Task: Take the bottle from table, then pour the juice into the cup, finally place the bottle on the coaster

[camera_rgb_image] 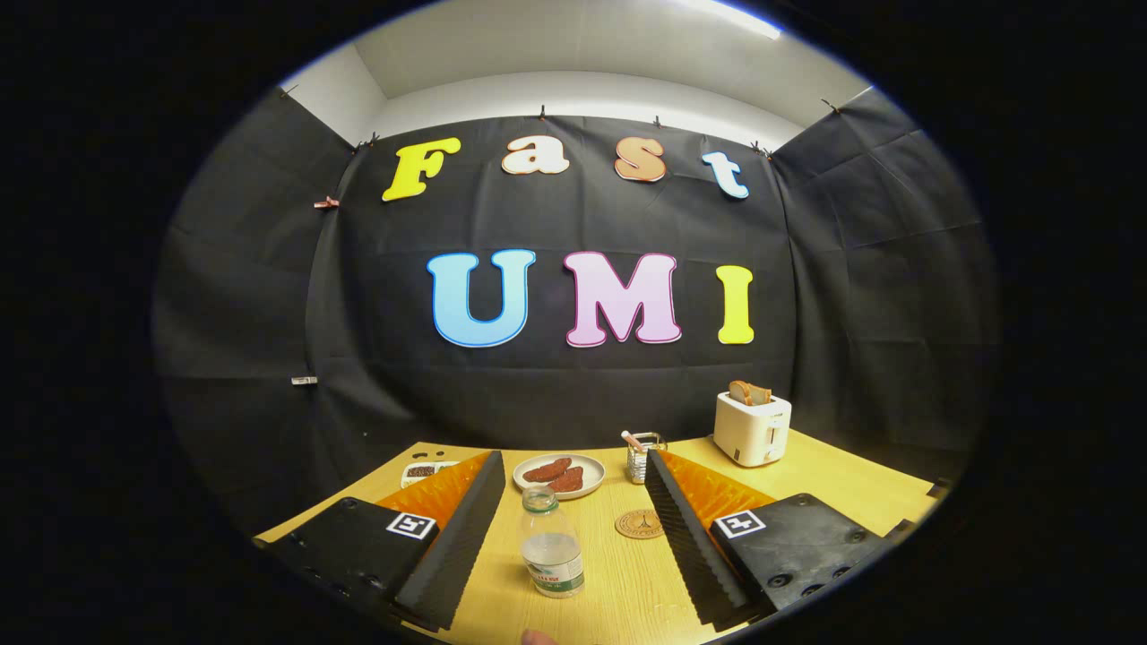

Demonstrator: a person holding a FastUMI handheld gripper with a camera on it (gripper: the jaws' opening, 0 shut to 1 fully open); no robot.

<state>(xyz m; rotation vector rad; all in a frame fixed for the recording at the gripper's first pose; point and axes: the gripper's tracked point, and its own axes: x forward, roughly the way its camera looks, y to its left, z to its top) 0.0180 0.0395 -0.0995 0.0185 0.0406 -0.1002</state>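
A small clear plastic bottle (551, 545) with a green cap and label stands upright on the wooden table (618, 582), partly filled with pale liquid. It sits between my two fingers, nearer the left one and touching neither. My gripper (573, 460) is open wide, its fingers low over the table. A round brown coaster (639, 524) lies flat just right of the bottle, close to the right finger. A small clear cup (643, 455) with a stick-like item in it stands by the tip of the right finger.
A plate (560, 475) with two dark red pieces of food sits beyond the bottle, between the fingertips. A white toaster (753, 428) holding bread stands at the back right. A small dish (426, 469) of dark bits lies behind the left finger. A fingertip (538, 638) shows near the table's front.
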